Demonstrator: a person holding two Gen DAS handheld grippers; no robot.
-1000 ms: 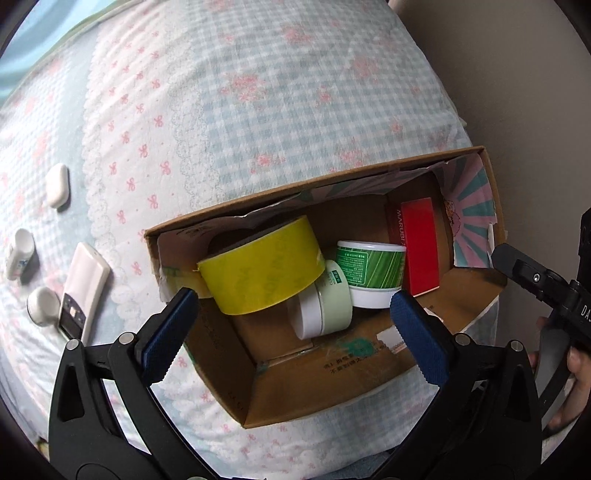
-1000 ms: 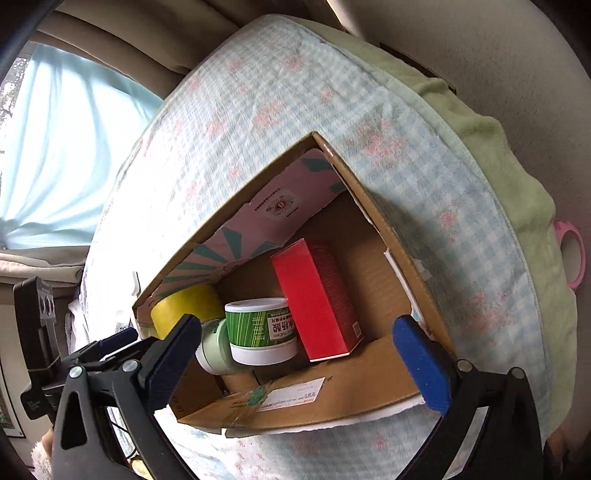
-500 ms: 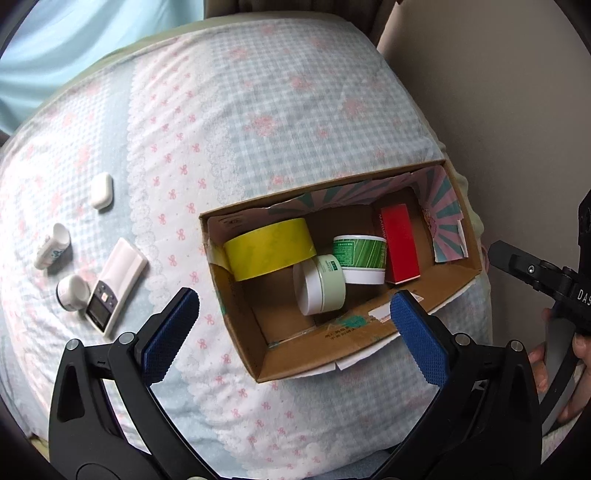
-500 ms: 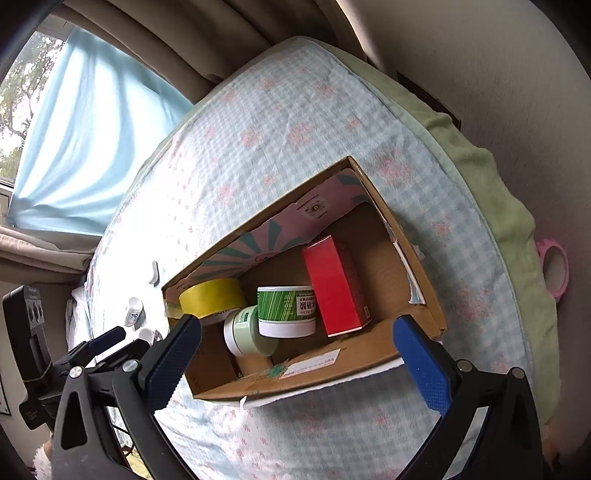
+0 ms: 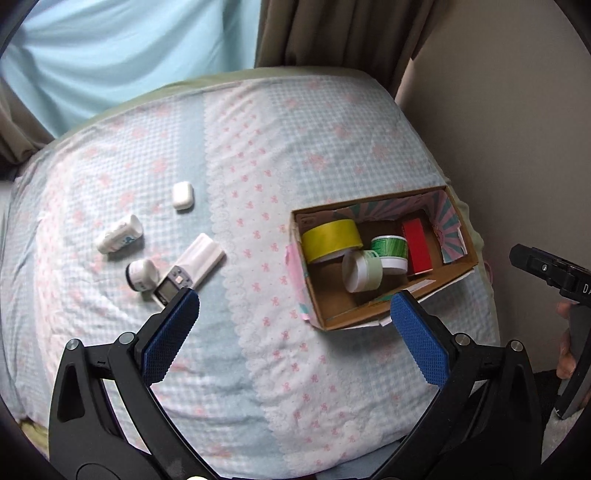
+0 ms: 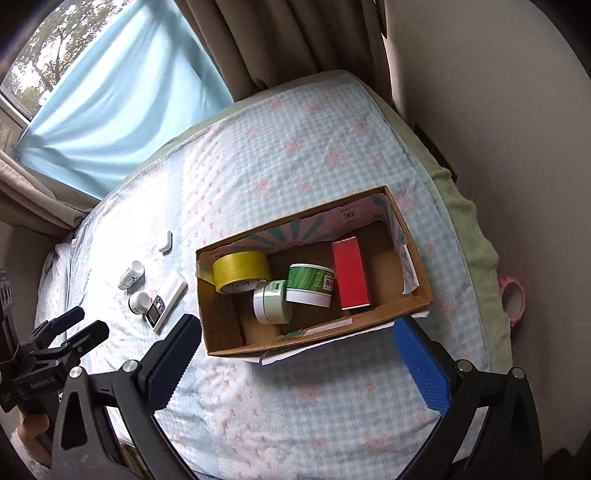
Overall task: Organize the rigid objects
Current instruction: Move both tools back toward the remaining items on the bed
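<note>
Blue rubber pads nearest the lens, both tools with jaws spread wide and nothing in them: left gripper (image 5: 295, 332) hangs over bare quilt between the loose items and the box, right gripper (image 6: 295, 354) sits just short of the box's near wall. Both have pulled well back and up from a second ago, when the box filled each view; looks like a drop-off is finished and the next pick is due, likely from the pile on the left. Still out on the bed (image 5: 258, 155): digital gadget (image 5: 192, 269) touching a small white jar (image 5: 142, 274), white bottle (image 5: 119, 235) on its side just beyond, white earbud case (image 5: 183, 195) farther off. Cardboard box (image 6: 321, 334) already holds yellow tape roll (image 6: 242, 271), pale green jar (image 6: 271, 301) tipped on its side against the green tub (image 6: 310, 284), and a red carton (image 6: 349, 273) to the right. Quilt is soft blue check with pink bows, so things may roll or sink. Beyond: brown curtains (image 5: 332, 33), blue sheer (image 6: 122, 96) over the window, plain wall on the right, a pink tape roll (image 6: 511, 301) down the bed's far side
</note>
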